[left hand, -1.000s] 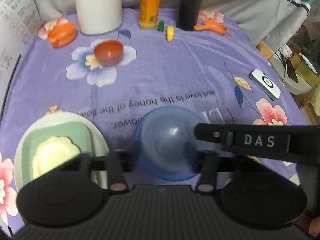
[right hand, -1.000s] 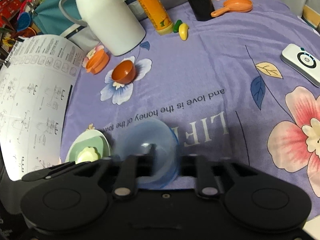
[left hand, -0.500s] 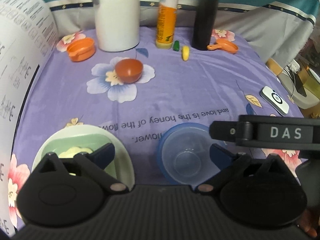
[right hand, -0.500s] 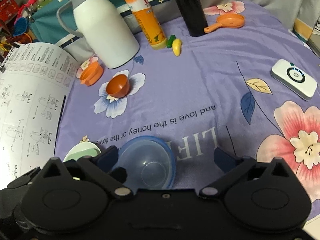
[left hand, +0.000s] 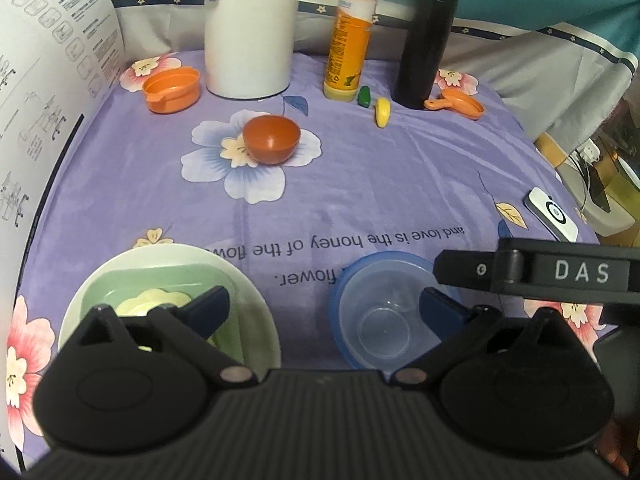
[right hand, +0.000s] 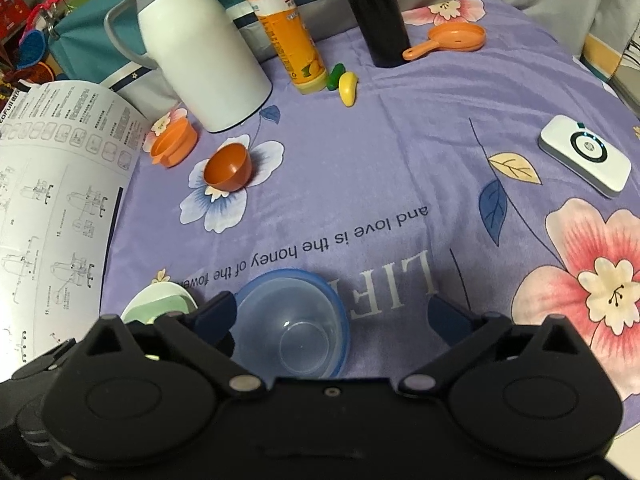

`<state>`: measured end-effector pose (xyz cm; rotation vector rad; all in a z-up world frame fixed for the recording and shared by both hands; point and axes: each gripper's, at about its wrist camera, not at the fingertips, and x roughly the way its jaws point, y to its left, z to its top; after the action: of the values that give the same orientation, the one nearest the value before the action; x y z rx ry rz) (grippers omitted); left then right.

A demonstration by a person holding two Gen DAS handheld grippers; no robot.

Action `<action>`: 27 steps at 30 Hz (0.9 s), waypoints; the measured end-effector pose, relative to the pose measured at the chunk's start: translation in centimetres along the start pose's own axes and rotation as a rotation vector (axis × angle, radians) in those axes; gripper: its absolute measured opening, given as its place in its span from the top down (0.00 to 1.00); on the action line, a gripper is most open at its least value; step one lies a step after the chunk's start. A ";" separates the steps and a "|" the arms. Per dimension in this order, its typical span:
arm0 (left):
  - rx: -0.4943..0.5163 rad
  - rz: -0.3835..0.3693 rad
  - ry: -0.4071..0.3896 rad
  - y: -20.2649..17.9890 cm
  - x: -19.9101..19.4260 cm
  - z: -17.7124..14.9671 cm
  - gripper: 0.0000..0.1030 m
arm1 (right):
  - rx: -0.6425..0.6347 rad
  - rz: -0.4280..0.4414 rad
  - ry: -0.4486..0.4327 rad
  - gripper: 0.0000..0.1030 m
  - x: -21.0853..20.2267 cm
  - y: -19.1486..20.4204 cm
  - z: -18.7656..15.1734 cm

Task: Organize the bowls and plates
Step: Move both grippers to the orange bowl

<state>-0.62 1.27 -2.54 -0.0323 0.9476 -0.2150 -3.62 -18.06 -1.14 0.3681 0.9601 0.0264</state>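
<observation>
A purple floral tablecloth with printed lettering covers the table. On its near left sits a round white plate carrying a pale green square plastic dish, and in that a scalloped cream-yellow small dish; the left gripper, fingers spread wide and holding nothing, covers much of this stack. Just right of the plate, apart from it, stands a translucent blue plastic bowl, upright and empty, its near edge cut off by the right gripper, whose fingers are also wide apart and clear of the bowl. Farther back, alone on a printed flower, a small orange-brown plastic bowl tilts slightly. A white thermos jug and an orange juice bottle stand at the far edge, their tops blurred in the left wrist view.
</observation>
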 end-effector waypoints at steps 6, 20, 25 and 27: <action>-0.029 0.003 -0.010 1.4 0.3 0.5 0.00 | -0.029 -0.009 0.010 0.00 0.6 0.8 1.0; -0.107 0.051 -0.030 7.2 2.9 4.8 0.00 | -0.072 -0.012 0.031 0.00 4.1 4.4 5.3; -0.135 0.059 -0.022 9.2 4.6 7.6 0.00 | -0.060 -0.008 0.035 0.00 6.4 5.3 7.9; -0.137 0.068 -0.031 9.6 5.2 8.7 0.00 | -0.057 0.000 0.032 0.00 7.3 5.5 8.8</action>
<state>11.02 9.09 -2.78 -0.1284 0.9302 -0.0864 8.47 -14.16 -0.61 0.3164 0.9893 0.0597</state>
